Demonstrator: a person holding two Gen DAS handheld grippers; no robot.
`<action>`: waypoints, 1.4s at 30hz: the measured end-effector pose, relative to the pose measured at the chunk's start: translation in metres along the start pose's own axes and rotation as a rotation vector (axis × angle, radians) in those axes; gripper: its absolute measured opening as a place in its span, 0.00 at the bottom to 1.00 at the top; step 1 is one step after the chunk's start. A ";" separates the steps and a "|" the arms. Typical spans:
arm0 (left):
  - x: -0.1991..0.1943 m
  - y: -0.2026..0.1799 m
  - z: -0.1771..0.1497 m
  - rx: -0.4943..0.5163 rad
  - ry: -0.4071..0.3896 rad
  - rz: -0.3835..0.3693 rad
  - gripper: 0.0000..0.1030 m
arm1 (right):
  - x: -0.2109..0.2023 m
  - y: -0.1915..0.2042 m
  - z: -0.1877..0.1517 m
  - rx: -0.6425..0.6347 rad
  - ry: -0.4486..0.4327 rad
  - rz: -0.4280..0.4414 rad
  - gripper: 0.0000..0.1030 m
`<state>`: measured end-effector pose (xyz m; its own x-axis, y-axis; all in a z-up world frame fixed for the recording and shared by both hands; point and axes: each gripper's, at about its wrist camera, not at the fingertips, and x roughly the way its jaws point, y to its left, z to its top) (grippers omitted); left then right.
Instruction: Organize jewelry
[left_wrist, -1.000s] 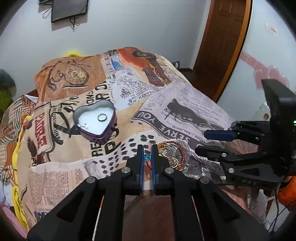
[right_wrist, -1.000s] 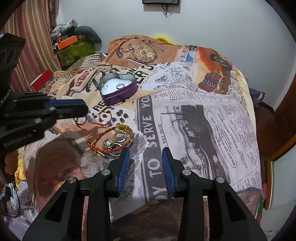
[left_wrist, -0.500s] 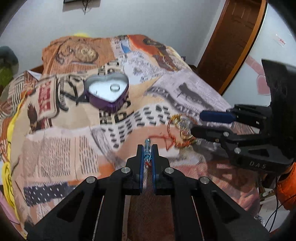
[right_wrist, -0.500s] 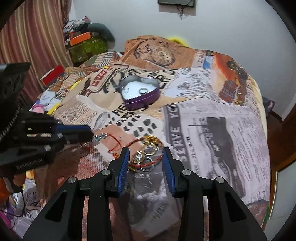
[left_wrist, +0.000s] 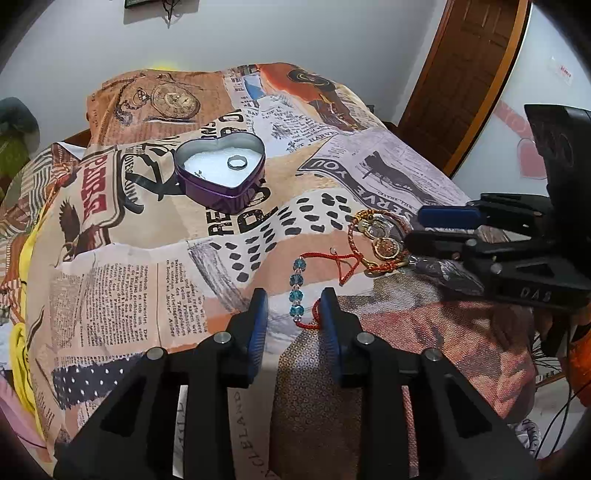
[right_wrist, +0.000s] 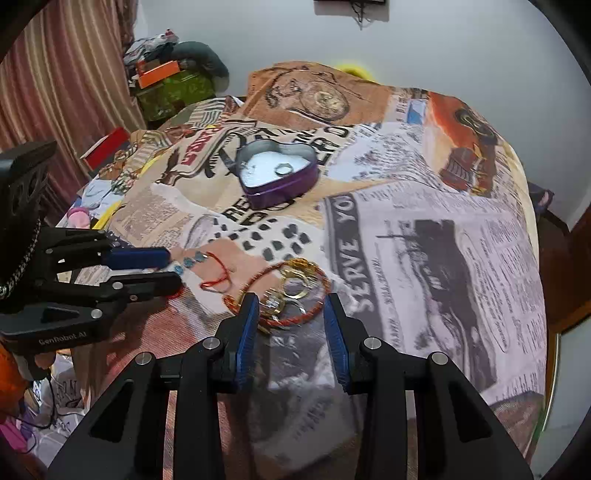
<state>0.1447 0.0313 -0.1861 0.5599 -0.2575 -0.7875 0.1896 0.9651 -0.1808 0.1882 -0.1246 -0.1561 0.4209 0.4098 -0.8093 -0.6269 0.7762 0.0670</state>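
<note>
A red-cord bracelet with blue beads (left_wrist: 297, 288) (right_wrist: 192, 260) lies on the newspaper-print bedspread. My left gripper (left_wrist: 293, 295) (right_wrist: 173, 268) straddles its near end; its jaws are opening and the pads stand off the beads. A red-and-gold bangle (left_wrist: 369, 236) (right_wrist: 306, 315) with gold rings (left_wrist: 384, 243) lies just right of it. My right gripper (right_wrist: 290, 299) (left_wrist: 413, 229) hovers open with a finger on either side of that bangle. Farther back stands a purple heart-shaped tin (left_wrist: 221, 192) (right_wrist: 280, 192) holding a silver ring (left_wrist: 236, 161) (right_wrist: 284, 170).
The bedspread (left_wrist: 129, 280) drops away at its left and near edges. A wooden door (left_wrist: 469, 74) stands at the back right. A striped curtain (right_wrist: 55, 92) and a pile of boxes and clothes (right_wrist: 166, 81) sit beyond the bed's left side.
The left gripper, shut on the beaded bracelet, pulled it away from the bangle, then opened and left it on the cloth. The right gripper came over the bangle.
</note>
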 end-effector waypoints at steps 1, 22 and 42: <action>0.002 0.001 0.001 -0.004 0.003 -0.002 0.27 | -0.001 -0.004 0.000 0.008 -0.001 -0.009 0.32; 0.017 0.007 0.009 -0.060 -0.019 -0.027 0.07 | 0.027 -0.020 0.011 0.000 0.036 0.006 0.04; -0.041 -0.001 0.023 -0.043 -0.148 0.015 0.06 | -0.031 0.006 0.038 -0.037 -0.138 0.014 0.03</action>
<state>0.1403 0.0393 -0.1403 0.6756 -0.2440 -0.6958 0.1475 0.9693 -0.1967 0.1966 -0.1144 -0.1084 0.4961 0.4847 -0.7204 -0.6564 0.7525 0.0542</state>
